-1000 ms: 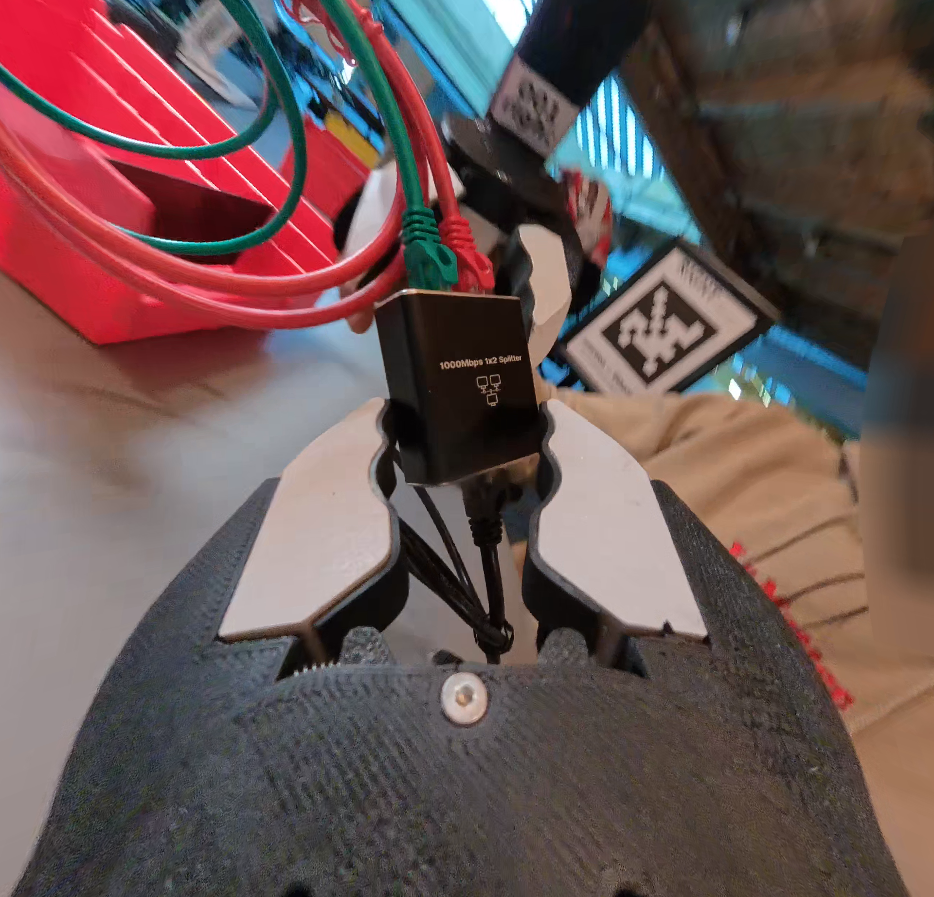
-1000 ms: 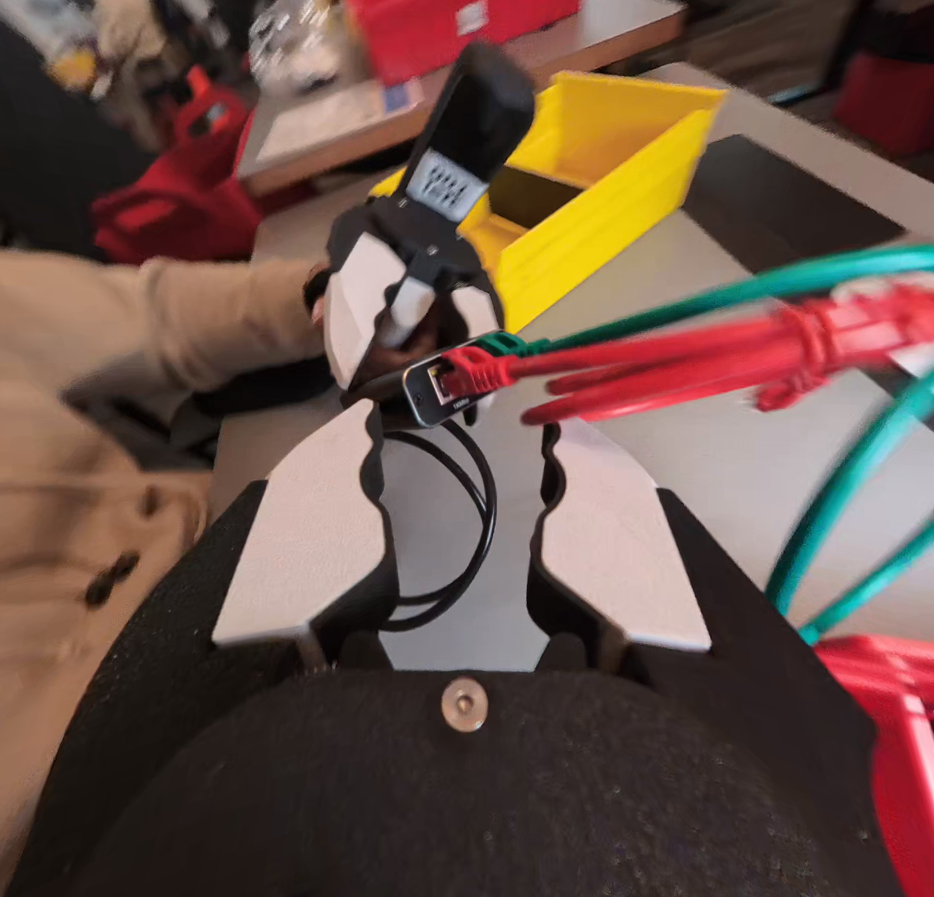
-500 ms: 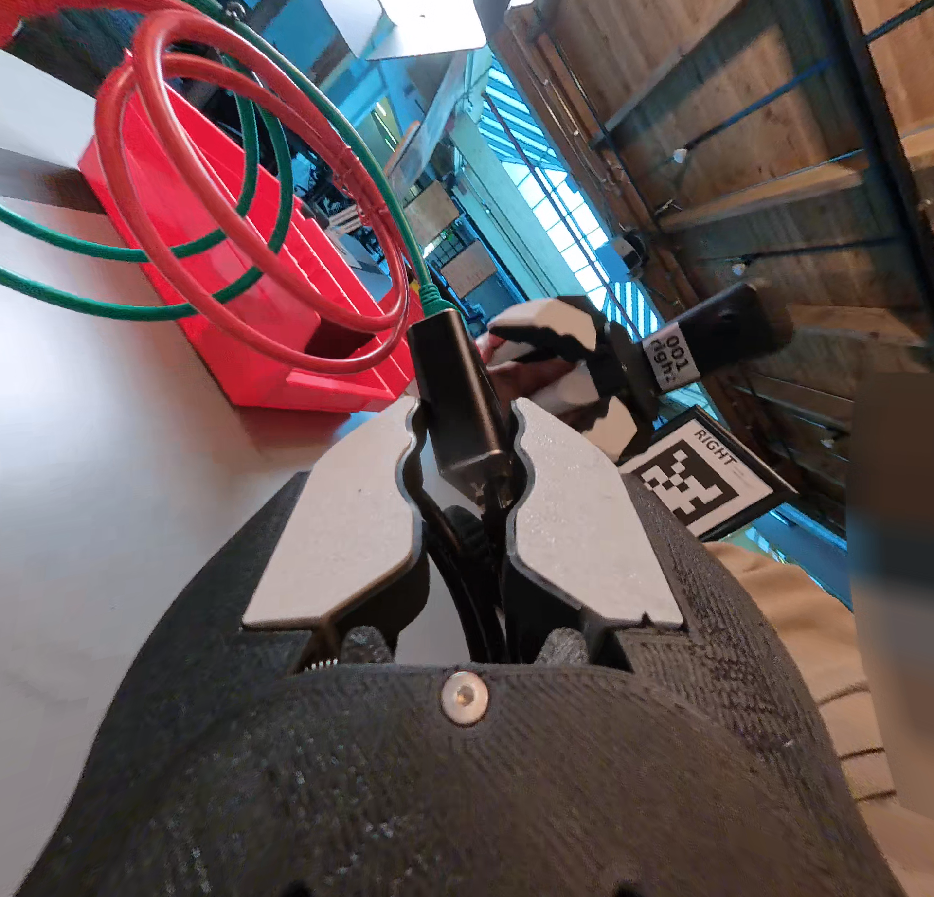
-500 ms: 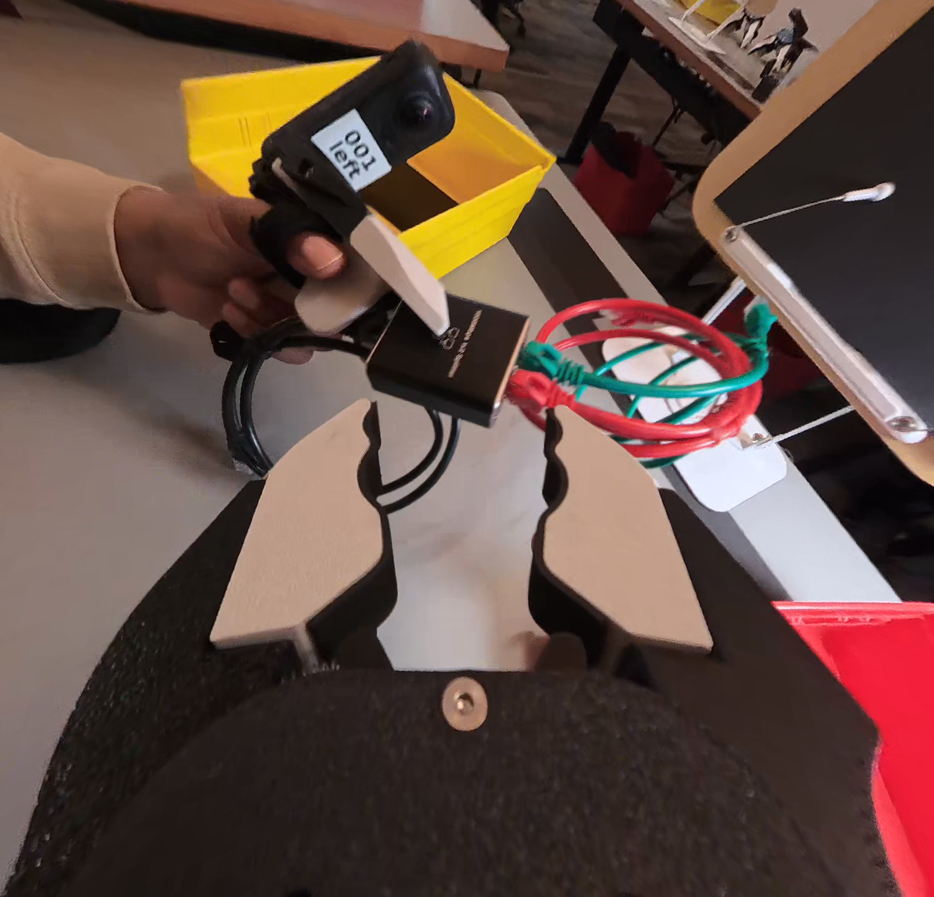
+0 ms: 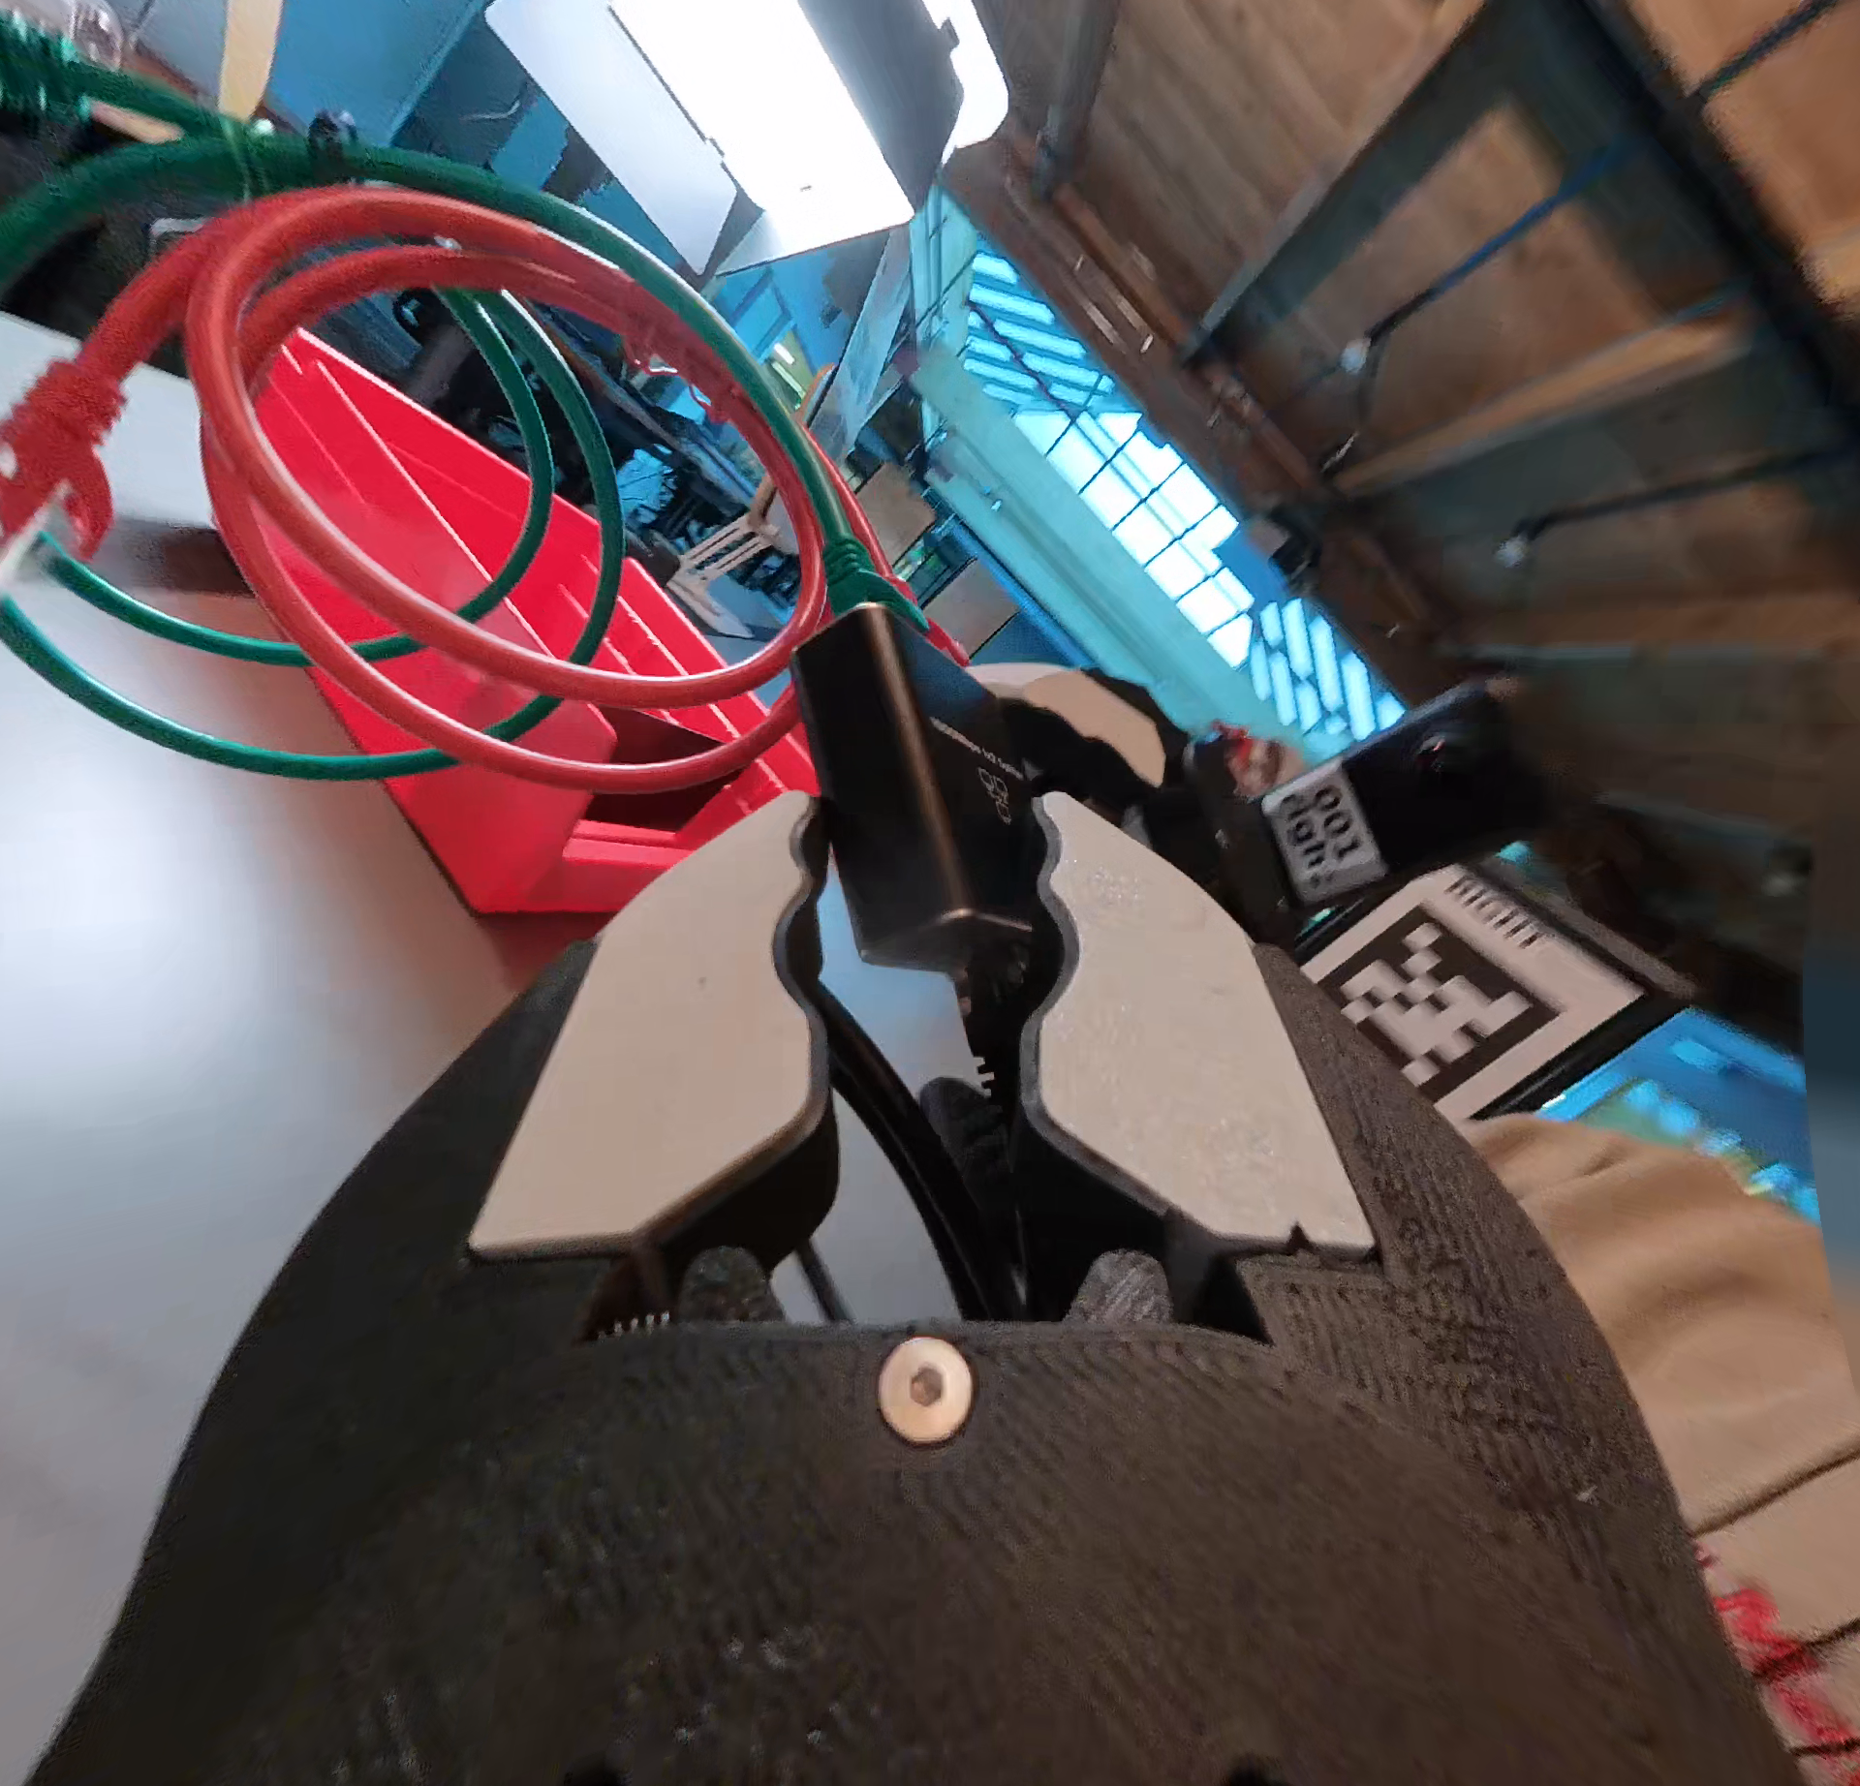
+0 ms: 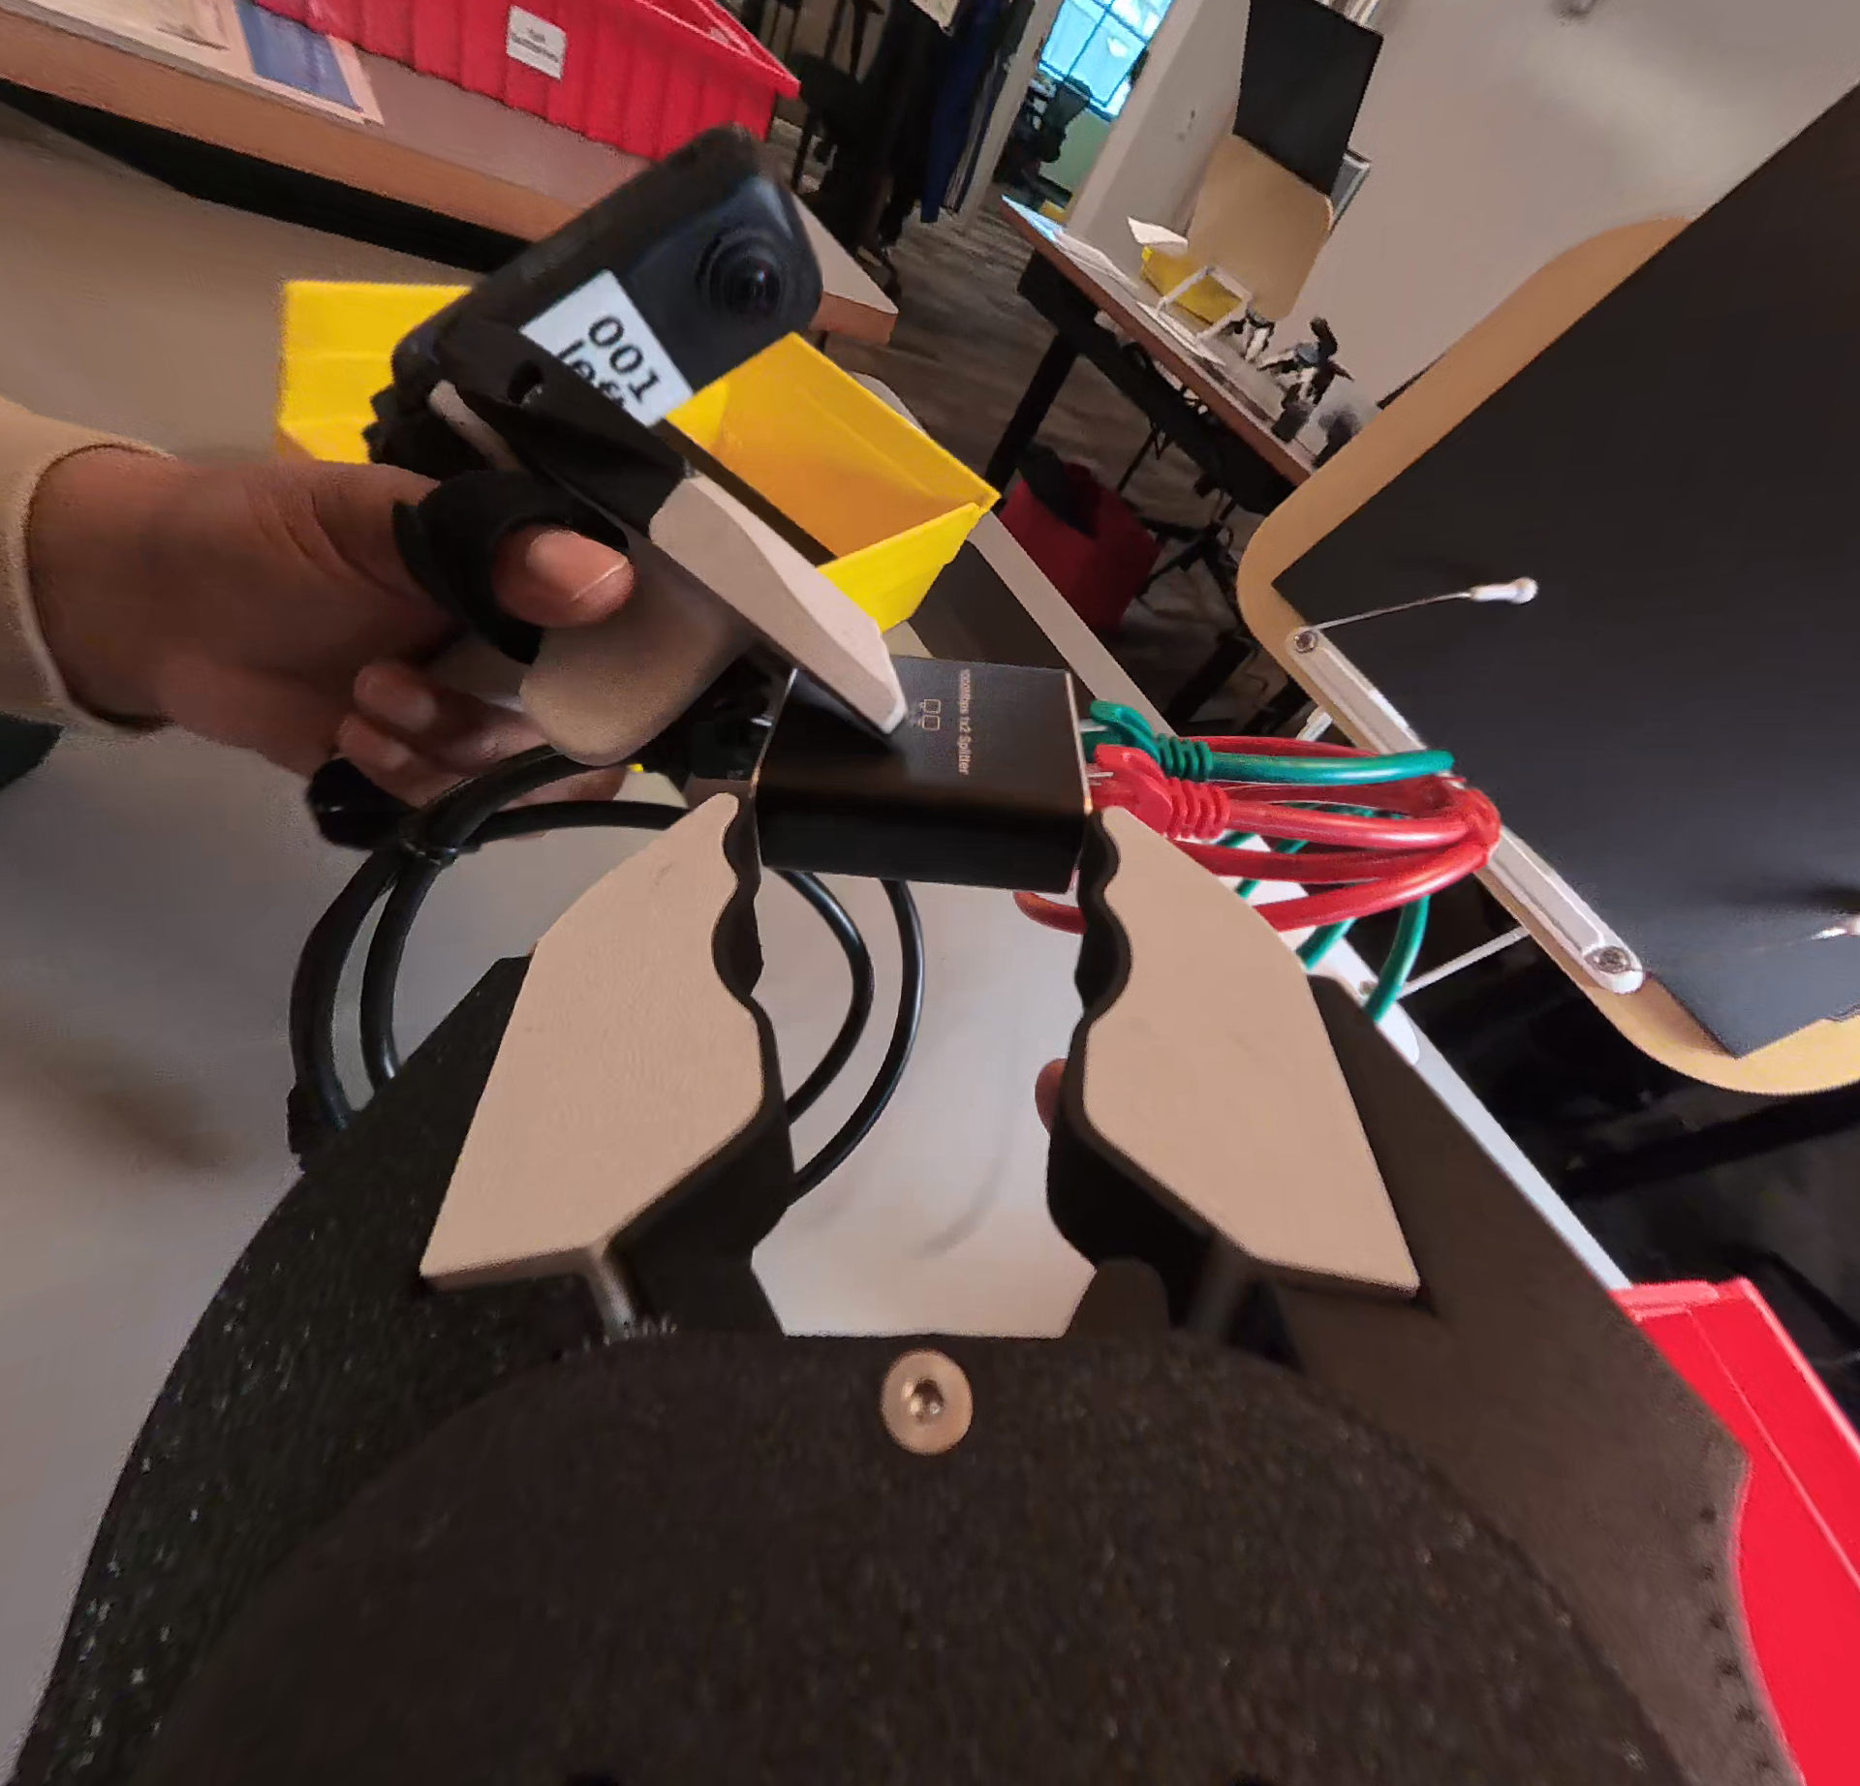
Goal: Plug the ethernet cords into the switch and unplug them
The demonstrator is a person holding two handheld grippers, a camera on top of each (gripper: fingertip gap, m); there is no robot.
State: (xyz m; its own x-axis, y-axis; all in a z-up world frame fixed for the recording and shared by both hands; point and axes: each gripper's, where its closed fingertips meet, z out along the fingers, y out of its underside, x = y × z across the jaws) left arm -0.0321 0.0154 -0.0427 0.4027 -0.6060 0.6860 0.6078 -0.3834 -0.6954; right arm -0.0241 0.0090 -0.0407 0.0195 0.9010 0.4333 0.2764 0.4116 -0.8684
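A black switch (image 5: 921, 802) sits between the fingers of my left gripper (image 5: 924, 822), which is shut on it and holds it above the table. A green cord (image 5: 594, 258) and a red cord (image 5: 332, 570) are plugged into its far end and hang in loops. The red cord's loose plug (image 5: 50, 450) dangles at the left. In the right wrist view the switch (image 6: 926, 782) lies crosswise, with the red plug (image 6: 1157, 792) and green plug (image 6: 1147, 736) in its right end. My right gripper (image 6: 916, 832) is open, with its fingertips at either end of the switch.
The switch's black cable (image 6: 382, 933) coils over the grey table (image 5: 151, 983). A yellow bin (image 6: 856, 470) stands behind the left gripper. A red bin (image 5: 423, 490) is beyond the cords and also shows in the right wrist view (image 6: 1792, 1416). A black board (image 6: 1661, 631) overhangs on the right. Only a small space, under 4 cm, lies between the two pairs of fingers.
My right gripper has moved in close, so the switch now sits at its fingertips. The left gripper has twisted the switch, and the cord loops have swung along with it.
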